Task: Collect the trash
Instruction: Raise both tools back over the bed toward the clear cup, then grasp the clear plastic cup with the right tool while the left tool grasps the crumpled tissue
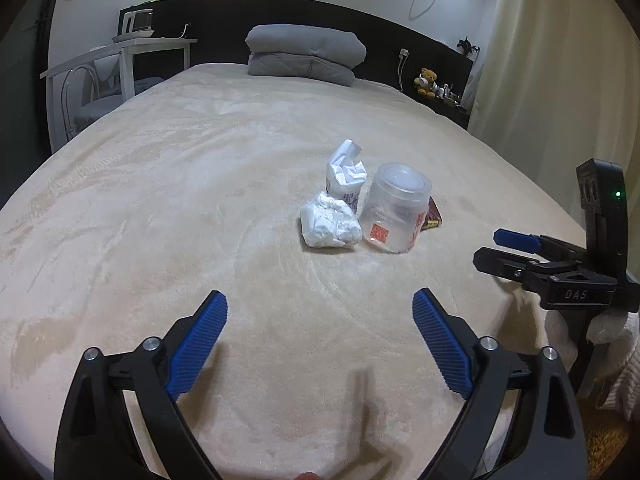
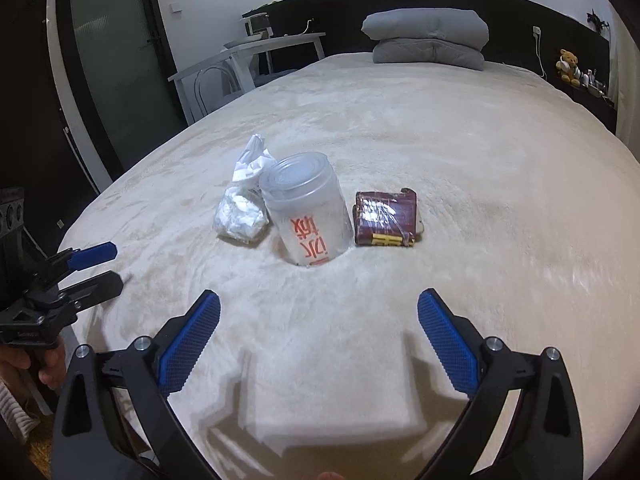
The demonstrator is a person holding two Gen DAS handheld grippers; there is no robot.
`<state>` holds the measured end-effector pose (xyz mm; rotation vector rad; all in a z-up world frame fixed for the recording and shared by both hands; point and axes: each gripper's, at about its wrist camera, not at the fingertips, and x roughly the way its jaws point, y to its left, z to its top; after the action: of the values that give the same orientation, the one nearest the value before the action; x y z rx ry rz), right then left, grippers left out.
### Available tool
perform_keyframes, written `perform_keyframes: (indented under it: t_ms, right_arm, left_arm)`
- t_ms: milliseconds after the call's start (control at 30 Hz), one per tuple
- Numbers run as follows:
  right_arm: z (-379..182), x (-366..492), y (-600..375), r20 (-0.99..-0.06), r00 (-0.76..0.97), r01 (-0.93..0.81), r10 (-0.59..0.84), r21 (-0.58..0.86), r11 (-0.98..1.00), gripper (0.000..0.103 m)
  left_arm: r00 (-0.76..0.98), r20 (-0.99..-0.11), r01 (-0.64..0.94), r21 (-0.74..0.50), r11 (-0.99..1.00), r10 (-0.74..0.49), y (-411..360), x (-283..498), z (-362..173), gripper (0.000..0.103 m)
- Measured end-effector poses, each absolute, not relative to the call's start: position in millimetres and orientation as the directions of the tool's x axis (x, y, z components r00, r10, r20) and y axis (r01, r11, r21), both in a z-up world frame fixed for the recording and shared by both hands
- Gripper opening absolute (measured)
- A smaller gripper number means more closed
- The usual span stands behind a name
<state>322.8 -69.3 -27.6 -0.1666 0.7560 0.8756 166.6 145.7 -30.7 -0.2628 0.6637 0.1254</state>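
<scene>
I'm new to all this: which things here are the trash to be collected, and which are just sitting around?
Trash on the bed:
- cup
- crumpled tissue
- torn white packet
- brown wrapper

Just lying about:
- grey bedding
- teddy bear
- white table

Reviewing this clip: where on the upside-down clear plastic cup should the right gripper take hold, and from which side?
Probably across the cup's round wall, mid-height, coming straight from the near side. It stands inverted, base up, so there is no rim to pinch. The crumpled tissue touches its left, the dark red packet sits close to its right, so space is tight. The right gripper is open and empty.
</scene>
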Motion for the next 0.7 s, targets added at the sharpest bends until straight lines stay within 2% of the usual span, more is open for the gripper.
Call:
perform_keyframes:
  t_ms: [533,567,700]
  right_arm:
    - [-31,349,-3,-0.599,0.451,-0.761,0.661,0.129,0.636,0.097]
    - [-32,349,1,-0.600,0.454,-0.764,0.658,0.118,0.635,0.096]
    - [-38,353,14,-0.622,0.462,-0.762,0.632,0.086,0.642,0.075]
  left_arm:
    - [0.807,-0.586,-0.303,-0.308,0.902,0.071,203,183,-33,0.096]
    - [0.808,-0.585,-0.308,-0.316,0.897,0.071,206,183,-34,0.096]
    - [0.798,-0.598,-0.324,-0.318,0.891,0.076,214,189,-40,0.096]
